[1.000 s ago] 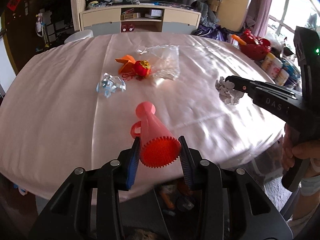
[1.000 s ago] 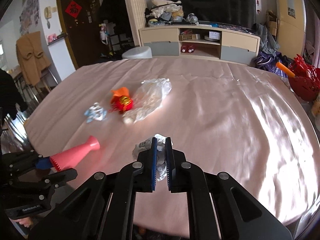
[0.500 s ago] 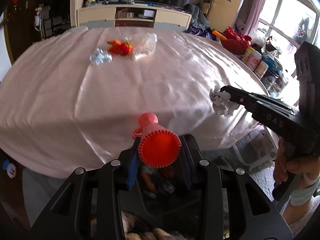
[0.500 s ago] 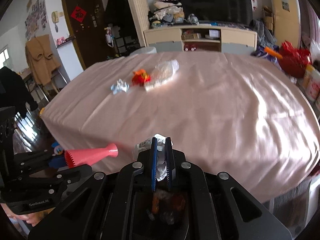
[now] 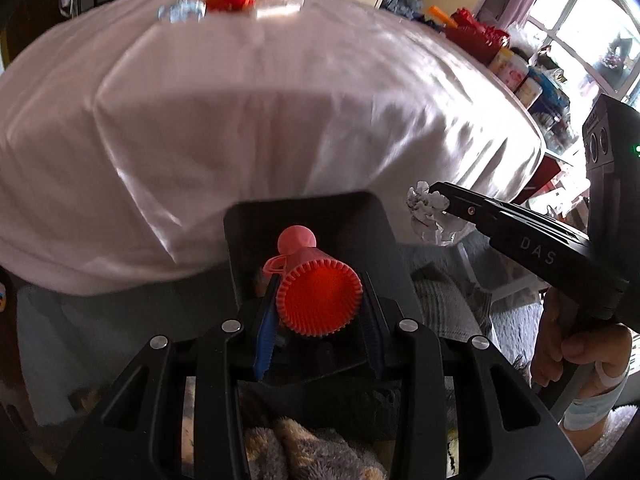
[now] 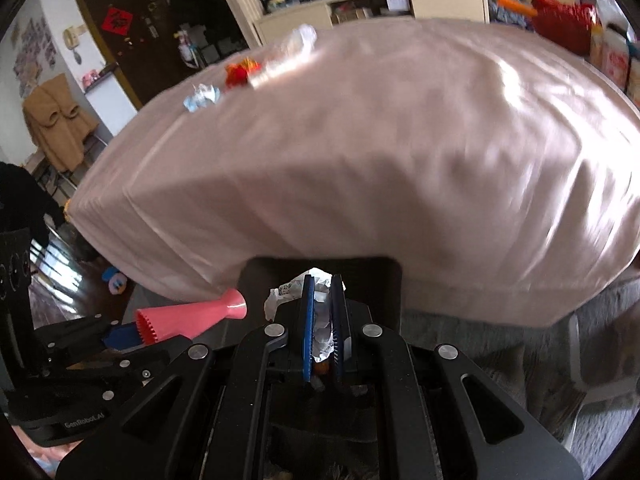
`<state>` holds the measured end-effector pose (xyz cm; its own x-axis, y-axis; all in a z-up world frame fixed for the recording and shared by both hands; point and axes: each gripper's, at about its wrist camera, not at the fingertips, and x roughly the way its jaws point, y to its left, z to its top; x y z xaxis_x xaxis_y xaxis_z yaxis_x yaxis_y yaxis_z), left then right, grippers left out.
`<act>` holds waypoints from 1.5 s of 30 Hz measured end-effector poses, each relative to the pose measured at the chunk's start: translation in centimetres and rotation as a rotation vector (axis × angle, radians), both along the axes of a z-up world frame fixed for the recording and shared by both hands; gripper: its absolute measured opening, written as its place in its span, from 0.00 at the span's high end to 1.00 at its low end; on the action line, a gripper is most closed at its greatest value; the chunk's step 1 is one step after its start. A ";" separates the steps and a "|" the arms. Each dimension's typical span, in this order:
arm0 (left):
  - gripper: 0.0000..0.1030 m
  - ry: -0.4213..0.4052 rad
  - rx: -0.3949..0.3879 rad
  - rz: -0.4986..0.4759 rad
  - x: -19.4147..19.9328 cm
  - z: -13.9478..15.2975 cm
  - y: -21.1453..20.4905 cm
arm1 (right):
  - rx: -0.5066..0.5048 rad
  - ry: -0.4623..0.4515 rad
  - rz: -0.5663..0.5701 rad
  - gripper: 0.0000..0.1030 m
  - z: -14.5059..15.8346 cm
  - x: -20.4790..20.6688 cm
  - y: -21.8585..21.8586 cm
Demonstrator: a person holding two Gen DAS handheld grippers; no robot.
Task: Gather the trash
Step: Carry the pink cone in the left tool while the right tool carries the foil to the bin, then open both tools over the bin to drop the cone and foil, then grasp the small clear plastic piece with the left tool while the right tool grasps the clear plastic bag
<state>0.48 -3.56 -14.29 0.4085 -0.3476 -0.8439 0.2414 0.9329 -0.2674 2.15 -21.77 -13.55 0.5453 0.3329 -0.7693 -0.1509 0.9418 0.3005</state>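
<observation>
My left gripper is shut on a pink plastic cone-shaped bottle and holds it over a black bin below the table's front edge. My right gripper is shut on a crumpled white paper wad and holds it over the same bin. In the left wrist view the right gripper and its wad hang to the right of the bin. More trash lies far back on the table: a blue-white wrapper, a red-orange piece and a clear plastic bag.
The table wears a pink cloth that hangs over its front edge. A cream cabinet stands behind it. Red baskets and bottles crowd the right side. A grey rug covers the floor on the right.
Both grippers have pulled back off the table and dropped below its edge with their loads. The black bin has come into view under them.
</observation>
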 end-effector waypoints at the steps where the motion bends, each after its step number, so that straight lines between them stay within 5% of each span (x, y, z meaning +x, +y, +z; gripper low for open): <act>1: 0.66 0.013 0.000 0.001 0.0 -0.5 0.0 | 0.001 0.016 0.000 0.91 -0.5 0.0 0.1; 16: 0.66 0.101 0.055 -0.048 -0.1 -3.4 -0.8 | -0.036 0.121 0.001 0.87 -3.4 0.9 1.3; 18: 0.55 0.103 0.062 -0.048 -0.1 -3.5 -0.8 | -0.035 0.135 0.005 0.84 -3.6 1.1 1.3; 20: 0.48 0.094 0.071 -0.045 -0.2 -3.3 -0.8 | -0.014 0.145 0.003 0.59 -3.9 1.1 1.1; 24: 0.40 0.095 0.079 -0.029 -0.1 -3.3 -0.5 | -0.020 0.131 -0.016 0.51 -3.6 1.0 0.7; 29: 0.17 0.061 0.110 -0.004 -0.2 -2.6 -0.1 | -0.029 0.085 -0.051 0.13 -2.2 0.7 -0.3; 31: 0.10 0.052 0.114 0.008 -0.1 -2.3 0.1 | -0.025 0.065 -0.066 0.05 -1.5 0.6 -0.9; 37: 0.08 0.054 0.048 0.056 0.5 -0.9 1.6 | 0.042 0.041 -0.093 0.04 0.3 0.9 -2.5; 45: 0.08 -0.107 0.054 0.135 2.0 5.7 5.5 | 0.006 -0.121 -0.091 0.04 6.5 3.7 -2.5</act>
<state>2.49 1.94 -8.56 0.5371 -0.2392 -0.8089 0.1376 0.9709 -0.1958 5.90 -24.29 -7.06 0.6620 0.2823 -0.6943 -0.1004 0.9514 0.2911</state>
